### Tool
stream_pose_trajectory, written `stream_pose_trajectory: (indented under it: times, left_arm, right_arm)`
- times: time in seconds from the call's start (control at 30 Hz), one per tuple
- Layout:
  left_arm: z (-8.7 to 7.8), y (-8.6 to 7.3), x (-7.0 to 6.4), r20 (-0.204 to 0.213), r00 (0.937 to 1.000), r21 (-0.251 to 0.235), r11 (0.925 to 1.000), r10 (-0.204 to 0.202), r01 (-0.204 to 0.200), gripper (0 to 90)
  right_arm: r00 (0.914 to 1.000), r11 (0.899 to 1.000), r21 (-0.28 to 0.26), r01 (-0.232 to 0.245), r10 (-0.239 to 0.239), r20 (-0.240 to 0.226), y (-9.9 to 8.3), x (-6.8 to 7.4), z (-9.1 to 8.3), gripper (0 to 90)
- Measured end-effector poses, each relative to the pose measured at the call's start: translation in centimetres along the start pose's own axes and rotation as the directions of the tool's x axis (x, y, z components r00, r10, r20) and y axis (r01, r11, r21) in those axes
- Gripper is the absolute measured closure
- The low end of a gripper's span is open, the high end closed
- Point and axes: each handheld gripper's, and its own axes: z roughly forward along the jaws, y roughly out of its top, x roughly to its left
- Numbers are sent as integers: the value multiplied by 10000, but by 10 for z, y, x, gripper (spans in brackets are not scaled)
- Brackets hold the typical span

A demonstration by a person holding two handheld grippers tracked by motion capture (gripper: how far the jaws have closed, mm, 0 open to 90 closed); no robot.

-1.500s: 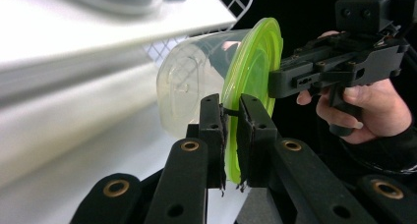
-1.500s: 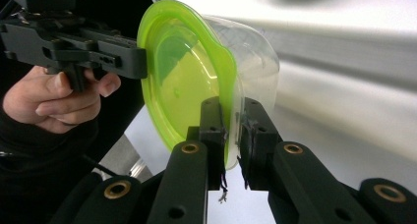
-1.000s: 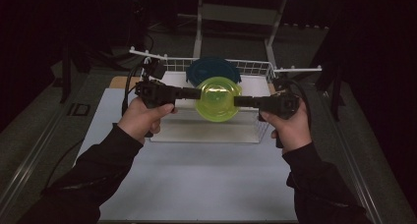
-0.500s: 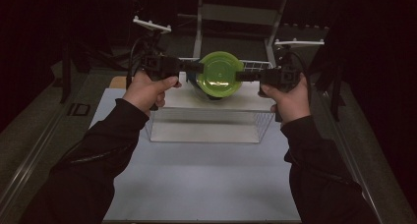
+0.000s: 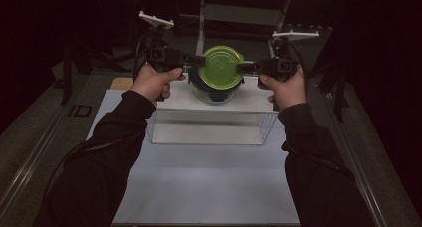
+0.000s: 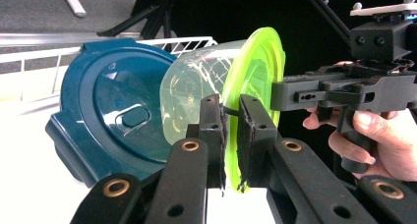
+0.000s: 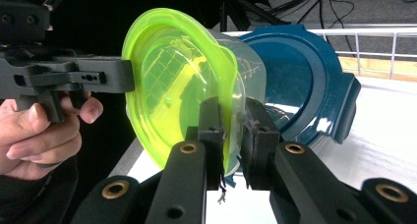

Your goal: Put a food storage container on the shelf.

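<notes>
Two grippers on one container, one each side. High view: left gripper (image 5: 198,60) clamps the left rim of the green lid (image 5: 221,67), right gripper (image 5: 247,66) clamps the right rim, both jaws pinched narrow on it. Lid sits on a clear container (image 5: 217,91), held up in the air above the far edge of a clear box (image 5: 211,126) standing on the white table (image 5: 209,182). Something dark blue shows just under the lid, detail too dim to call. Left hand (image 5: 153,82) and right hand (image 5: 282,87) wrap the handles, forearms in dark sleeves coming from the bottom edge.

Left gripper view: own jaws nearly shut with the lid edge (image 6: 255,81) sandwiched between the pads. Clear container body (image 6: 194,94) tips away to the left of the lid. Behind it a dark blue lid (image 6: 105,121) lies on the white surface, leaning near a white wire rack (image 6: 162,41). Other gripper (image 6: 339,89) bites the lid's far edge, fingers of its hand on the trigger.

Right gripper view: own jaws closed tight on the lid rim (image 7: 172,91), container wall (image 7: 248,71) just behind the pads. Dark blue lid (image 7: 305,86) beyond it, touching or just beside the container, can't tell which. Opposite gripper (image 7: 78,76) holds the far rim at left, hand (image 7: 39,135) below it
</notes>
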Motion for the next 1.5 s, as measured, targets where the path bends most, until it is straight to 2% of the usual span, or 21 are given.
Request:
stream_pose_trajectory:
  times: [0.03, 0.1, 0.3, 0.4, 0.53, 0.7, 0.93, 1.0, 1.07, 1.17, 1.23, 1.3, 1.33, 1.37, 1.4, 1.5]
  left_arm:
    - [0, 1, 2, 13, 9998, -58, 9998, -177, 177, 803]
    - [2, 1, 5, 38, 9997, -158, 9996, -238, 239, 794]
    - [9, 5, 8, -317, 9991, -481, 9985, -264, 249, 768]
    - [12, 8, 11, -645, 9976, -483, 9986, -245, 214, 749]
    - [16, 8, 20, -487, 9972, -703, 9961, -566, 531, 728]
    - [19, 8, 24, -456, 9960, -811, 9940, -767, 728, 680]
    - [21, 7, 26, -577, 9957, -952, 9932, -724, 667, 610]
    - [22, 7, 24, -741, 9957, -948, 9943, -553, 481, 569]
    - [21, 8, 22, -841, 9952, -1052, 9936, -497, 408, 477]
    - [14, 10, 19, -787, 9960, -1412, 9895, -416, 302, 412]
    - [9, 8, 18, -525, 9978, -1544, 9875, -412, 327, 392]
    - [3, 4, 18, 76, 9999, -1500, 9887, 73, -60, 338]
    - [1, 1, 17, 229, 9994, -1535, 9879, 249, -211, 302]
    - [1, 1, 17, 229, 9994, -1535, 9879, 249, -211, 286]
    - [0, -4, 16, 173, 9988, -1524, 9874, 459, -427, 286]
    - [-2, -15, 13, 74, 9952, -1669, 9814, 977, -951, 159]
  right_arm:
    - [9999, 9999, -3, -107, 107, -112, 1, -1, 1, 803]
    - [9995, 9997, 5, -240, 241, -218, 3, -2, 2, 798]
    - [9987, 9993, -99, -360, 364, 369, 12, -2, 8, 778]
    - [9983, 9988, -175, -468, 474, 348, 16, -3, 11, 768]
    - [9973, 9977, -307, -607, 619, 396, 21, -5, 16, 748]
    - [9943, 9968, -369, -710, 737, 777, 27, -10, 23, 711]
    - [9926, 9919, -624, -1110, 1137, 424, 28, -22, 28, 612]
    - [9931, 9916, -640, -1124, 1142, 257, 28, -22, 27, 559]
    - [9947, 9930, -703, -952, 976, 323, 29, -20, 27, 502]
    - [9967, 9950, -744, -670, 702, 413, 30, -15, 24, 460]
    - [9975, 9961, -764, -438, 478, 512, 30, -12, 21, 434]
    - [9979, 9970, -759, -163, 210, 618, 29, -8, 18, 394]
    - [9983, 9975, -700, 10, 31, 576, 28, -6, 16, 360]
    - [9983, 9975, -700, 10, 31, 576, 28, -6, 16, 360]
    - [9980, 9975, -693, 155, -112, 624, 27, -4, 15, 332]
    - [9980, 9958, -752, 520, -491, 408, 19, 2, 9, 246]
